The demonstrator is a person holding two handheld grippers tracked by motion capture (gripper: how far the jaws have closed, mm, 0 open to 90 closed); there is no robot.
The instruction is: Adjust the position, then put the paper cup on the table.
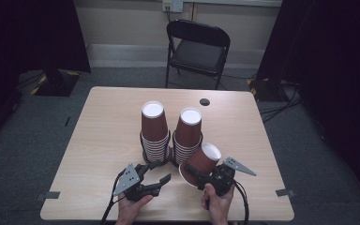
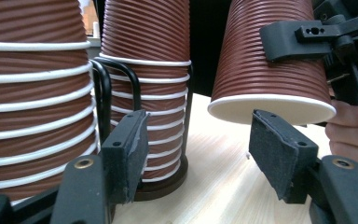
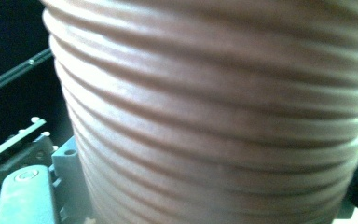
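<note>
Two stacks of upside-down brown ribbed paper cups stand in black wire holders on the table (image 1: 108,122): the left stack (image 1: 153,131) (image 2: 28,93) and the right stack (image 1: 188,133) (image 2: 149,70). My right gripper (image 1: 196,169) is shut on a single brown cup (image 1: 202,160) (image 2: 270,60) (image 3: 214,116), held tilted off the table just right of the stacks. One of its fingers (image 2: 289,39) lies across the cup's side. My left gripper (image 1: 160,171) (image 2: 200,154) stands open in front of the stacks, its jaws pointing at the gap below the held cup's white rim, with nothing between the pads.
A black folding chair (image 1: 197,47) stands beyond the table's far edge. A small dark round spot (image 1: 205,101) lies near the far edge of the tabletop. Grey tape marks sit at the front corners (image 1: 51,195) (image 1: 286,192). Dark curtains hang at both sides.
</note>
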